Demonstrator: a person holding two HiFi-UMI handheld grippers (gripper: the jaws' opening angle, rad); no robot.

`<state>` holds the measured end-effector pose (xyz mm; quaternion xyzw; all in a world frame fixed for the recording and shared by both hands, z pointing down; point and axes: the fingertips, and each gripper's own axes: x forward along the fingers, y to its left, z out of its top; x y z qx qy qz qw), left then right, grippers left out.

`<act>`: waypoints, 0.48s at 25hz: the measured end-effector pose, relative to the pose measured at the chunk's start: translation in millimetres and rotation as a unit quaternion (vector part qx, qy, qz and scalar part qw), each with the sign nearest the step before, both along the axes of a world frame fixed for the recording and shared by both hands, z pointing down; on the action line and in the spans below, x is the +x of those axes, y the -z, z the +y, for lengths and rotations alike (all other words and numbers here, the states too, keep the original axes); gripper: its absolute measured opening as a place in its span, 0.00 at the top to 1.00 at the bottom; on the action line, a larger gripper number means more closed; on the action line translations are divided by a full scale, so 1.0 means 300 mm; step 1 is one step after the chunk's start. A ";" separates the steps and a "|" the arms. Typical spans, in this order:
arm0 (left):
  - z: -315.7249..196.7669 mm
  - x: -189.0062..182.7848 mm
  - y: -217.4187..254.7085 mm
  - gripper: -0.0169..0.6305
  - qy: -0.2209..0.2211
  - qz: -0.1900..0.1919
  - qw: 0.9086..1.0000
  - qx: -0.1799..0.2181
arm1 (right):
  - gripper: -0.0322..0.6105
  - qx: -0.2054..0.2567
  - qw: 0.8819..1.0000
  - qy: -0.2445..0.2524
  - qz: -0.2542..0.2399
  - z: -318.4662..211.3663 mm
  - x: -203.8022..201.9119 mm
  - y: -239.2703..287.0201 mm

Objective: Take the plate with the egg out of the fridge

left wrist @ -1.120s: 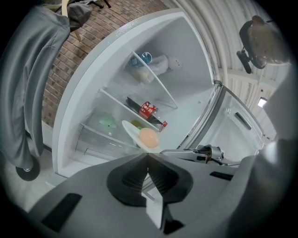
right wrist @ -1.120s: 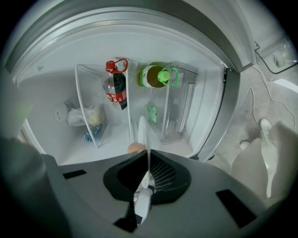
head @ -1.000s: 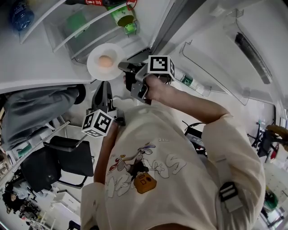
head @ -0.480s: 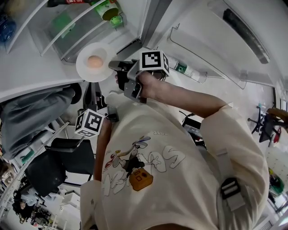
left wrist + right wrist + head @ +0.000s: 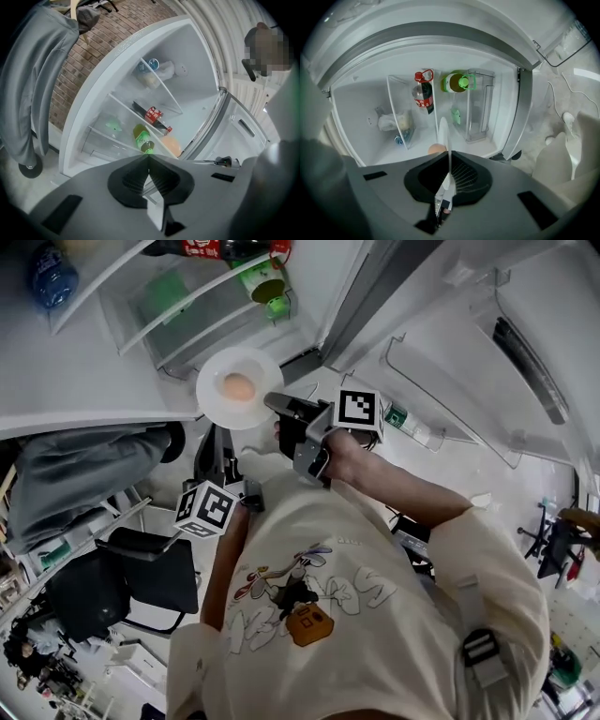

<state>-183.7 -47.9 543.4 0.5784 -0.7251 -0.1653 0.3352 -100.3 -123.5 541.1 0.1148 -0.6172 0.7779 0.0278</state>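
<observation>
While the right gripper [image 5: 277, 402] had its jaws pinched narrow on the near right rim of the white plate [image 5: 217, 401], the plate hung in the air in front of the open fridge [image 5: 84, 371], seemingly clear of the shelves. A single brown egg [image 5: 238, 386] sat loose near the plate's middle. The left gripper [image 5: 148, 159] was lower and nearer the person, its jaws closed together on nothing, and it gave the plate no support.

The egg looked like the main risk. Nothing held it in place, so any tilt of the plate could have sent it rolling over the edge to the floor. The grip was also thin. The jaws caught only one spot on the rim, so the plate's weight could have made it sag or slip out.

On the far side, a green bottle [image 5: 267, 287] and a red-labelled bottle [image 5: 202, 247] stayed on the fridge shelves. The open door [image 5: 450, 352] stood to the right, and a careless swing that way might have knocked the plate against it.
</observation>
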 end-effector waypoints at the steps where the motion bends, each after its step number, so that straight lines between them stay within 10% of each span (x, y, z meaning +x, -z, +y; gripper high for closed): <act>1: 0.004 -0.003 0.001 0.96 0.001 -0.001 1.000 -0.001 | 0.92 0.003 1.000 -0.003 0.000 -0.006 0.004 -0.005; 12: 0.008 -0.013 0.027 0.96 0.009 -0.017 1.000 -0.001 | 0.92 0.019 0.999 -0.028 0.010 -0.051 0.048 -0.029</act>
